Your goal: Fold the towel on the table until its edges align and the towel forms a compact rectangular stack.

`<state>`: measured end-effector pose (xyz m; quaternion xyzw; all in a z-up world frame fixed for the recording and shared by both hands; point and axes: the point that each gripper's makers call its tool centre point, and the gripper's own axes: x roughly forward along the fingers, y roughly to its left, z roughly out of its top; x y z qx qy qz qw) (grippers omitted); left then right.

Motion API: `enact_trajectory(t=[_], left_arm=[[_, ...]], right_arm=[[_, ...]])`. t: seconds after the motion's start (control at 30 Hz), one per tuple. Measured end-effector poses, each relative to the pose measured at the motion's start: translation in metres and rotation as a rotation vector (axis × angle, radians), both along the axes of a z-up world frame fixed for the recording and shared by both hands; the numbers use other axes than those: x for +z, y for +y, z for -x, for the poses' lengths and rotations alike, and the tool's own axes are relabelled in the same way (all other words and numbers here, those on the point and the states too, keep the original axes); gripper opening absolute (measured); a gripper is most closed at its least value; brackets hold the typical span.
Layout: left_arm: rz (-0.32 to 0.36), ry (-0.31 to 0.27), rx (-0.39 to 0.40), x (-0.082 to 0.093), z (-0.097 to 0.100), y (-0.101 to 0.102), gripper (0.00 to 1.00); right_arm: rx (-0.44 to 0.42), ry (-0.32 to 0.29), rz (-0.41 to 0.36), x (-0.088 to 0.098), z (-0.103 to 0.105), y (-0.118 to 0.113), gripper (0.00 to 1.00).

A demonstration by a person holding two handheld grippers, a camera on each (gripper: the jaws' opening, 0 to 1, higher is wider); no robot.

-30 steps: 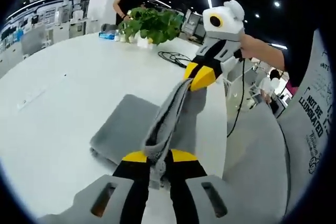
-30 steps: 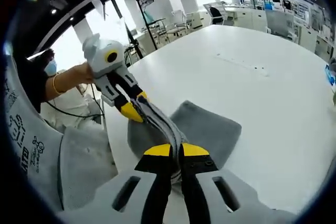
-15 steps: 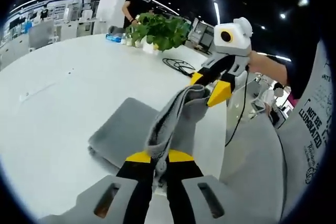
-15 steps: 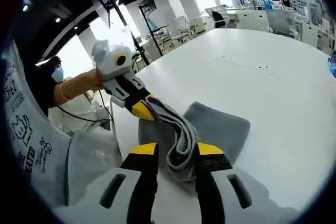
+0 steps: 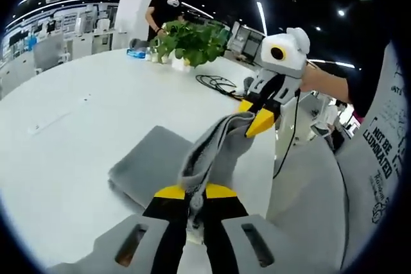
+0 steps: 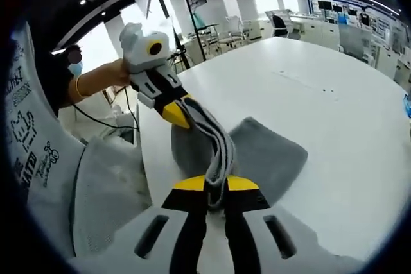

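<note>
A grey towel (image 5: 151, 158) lies partly flat on the white table (image 5: 70, 126), and one doubled edge is lifted off it as a taut band. My left gripper (image 5: 194, 192) is shut on the near end of that band. My right gripper (image 5: 254, 113) comes in from the right and holds the far end above the table's edge. In the right gripper view its jaws (image 6: 216, 184) are shut on the towel (image 6: 273, 155), with the left gripper (image 6: 174, 113) pinching the other end of the band up and to the left.
A potted plant (image 5: 189, 33) and a black cable (image 5: 215, 81) sit at the table's far end, where a person (image 5: 164, 8) stands. Grey cloth (image 6: 106, 190) hangs beside the table's near edge. Broad bare tabletop (image 6: 321, 88) spreads beyond the towel.
The right gripper's jaws stood wide apart half a second ago and have shut on the towel band again. The left gripper has kept its hold.
</note>
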<state>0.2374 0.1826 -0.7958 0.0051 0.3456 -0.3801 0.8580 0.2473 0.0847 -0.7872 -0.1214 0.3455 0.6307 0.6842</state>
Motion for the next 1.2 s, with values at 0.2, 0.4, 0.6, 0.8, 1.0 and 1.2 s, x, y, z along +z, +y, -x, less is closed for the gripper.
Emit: enact_trajectory(t=[0.2, 0.4, 0.6, 0.8, 1.0, 1.2], left_arm=[[-0.008, -0.028, -0.008, 0.015, 0.004, 0.004, 0.07], [-0.027, -0.059, -0.041, 0.026, 0.010, 0.000, 0.07], [-0.026, -0.070, -0.080, 0.035, 0.017, -0.006, 0.07], [-0.022, -0.094, -0.132, 0.046, 0.025, -0.010, 0.07], [-0.021, -0.113, -0.183, 0.058, 0.034, -0.013, 0.07], [0.000, -0.123, -0.189, 0.069, 0.036, -0.011, 0.07]], right_arm=[[-0.001, 0.017, -0.027, 0.011, 0.006, 0.001, 0.05], [0.016, 0.020, -0.043, 0.020, 0.012, 0.001, 0.04], [0.034, 0.029, -0.068, 0.028, 0.019, -0.001, 0.04], [0.061, 0.021, -0.083, 0.035, 0.027, -0.003, 0.04], [0.061, 0.059, -0.128, 0.048, 0.031, 0.001, 0.04], [0.071, 0.055, -0.141, 0.058, 0.031, 0.002, 0.04]])
